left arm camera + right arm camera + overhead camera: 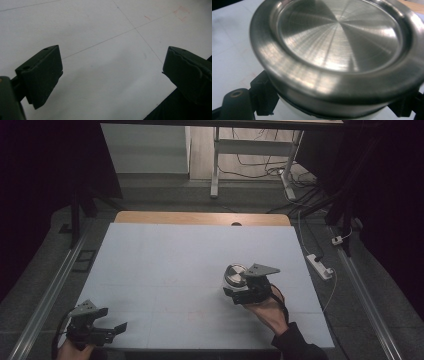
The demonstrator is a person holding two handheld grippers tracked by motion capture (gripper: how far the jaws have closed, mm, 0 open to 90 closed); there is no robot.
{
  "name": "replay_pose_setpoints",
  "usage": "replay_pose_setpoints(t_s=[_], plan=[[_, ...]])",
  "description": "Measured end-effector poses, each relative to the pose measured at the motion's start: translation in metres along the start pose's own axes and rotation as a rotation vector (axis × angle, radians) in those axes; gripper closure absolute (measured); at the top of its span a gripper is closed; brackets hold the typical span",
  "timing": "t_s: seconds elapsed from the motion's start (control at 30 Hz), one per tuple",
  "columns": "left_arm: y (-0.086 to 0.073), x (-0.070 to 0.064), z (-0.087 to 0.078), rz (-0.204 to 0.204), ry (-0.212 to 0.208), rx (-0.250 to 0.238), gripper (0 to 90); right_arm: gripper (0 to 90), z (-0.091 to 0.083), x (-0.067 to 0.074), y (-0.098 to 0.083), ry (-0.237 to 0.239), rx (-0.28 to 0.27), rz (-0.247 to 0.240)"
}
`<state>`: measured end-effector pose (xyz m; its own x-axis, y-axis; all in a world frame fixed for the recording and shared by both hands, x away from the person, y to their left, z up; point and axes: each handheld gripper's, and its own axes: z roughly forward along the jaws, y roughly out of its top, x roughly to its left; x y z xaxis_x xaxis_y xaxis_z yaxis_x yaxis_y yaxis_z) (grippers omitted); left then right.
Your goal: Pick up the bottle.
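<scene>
- Right now your right tongs [235,289] are clamped on the round jar with the brushed stainless-steel lid [235,275]; in the right gripper view the black jaws press its pale body from both sides, just under the lid [337,47].
- That jar sits at the right-centre of the bench, in front of your right hand [267,312], with its shiny lid facing up and a little tilted towards the camera above.
- Whether the jar's base touches the bench or hangs just off it cannot be told.
- Your left tongs [117,329] stand wide with nothing between them; in the left gripper view the two black jaws frame bare bench surface.
- Those left tongs lie low at the near left corner of the bench, well apart from the jar, pointing right along the front edge.
- Your bench is covered by a pale blue-white sheet [190,255] crossed by faint lines, and a strip of wooden top [200,218] shows along its far edge.
- Beyond the bench, on the right of the floor, lies a white power strip [320,266] with its cable.
</scene>
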<state>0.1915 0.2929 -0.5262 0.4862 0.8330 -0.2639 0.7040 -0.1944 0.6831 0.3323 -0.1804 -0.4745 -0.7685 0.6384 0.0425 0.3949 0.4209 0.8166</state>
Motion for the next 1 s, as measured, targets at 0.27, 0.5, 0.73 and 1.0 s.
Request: replay_pose_setpoints(t_s=[0.27, 0.5, 0.73, 1.0], plan=[[0.0, 0.001, 0.0, -0.002, -0.007, 0.006, 3.7, 15.3, 0.01, 0.018, 0.006, 0.047, -0.002, -0.036], [0.0, 0.001, 0.0, -0.004, -0.011, 0.006, 3.6, 15.3, 0.02, 0.03, 0.011, 0.078, -0.001, -0.061], [0.0, 0.001, 0.001, 0.0, -0.008, 0.011, 3.6, 15.3, 0.026, 0.041, 0.016, 0.105, 0.0, -0.087], [0.001, 0.0, 0.001, 0.002, -0.008, 0.014, 3.6, 15.4, 0.032, 0.053, 0.02, 0.133, -0.003, -0.116]])
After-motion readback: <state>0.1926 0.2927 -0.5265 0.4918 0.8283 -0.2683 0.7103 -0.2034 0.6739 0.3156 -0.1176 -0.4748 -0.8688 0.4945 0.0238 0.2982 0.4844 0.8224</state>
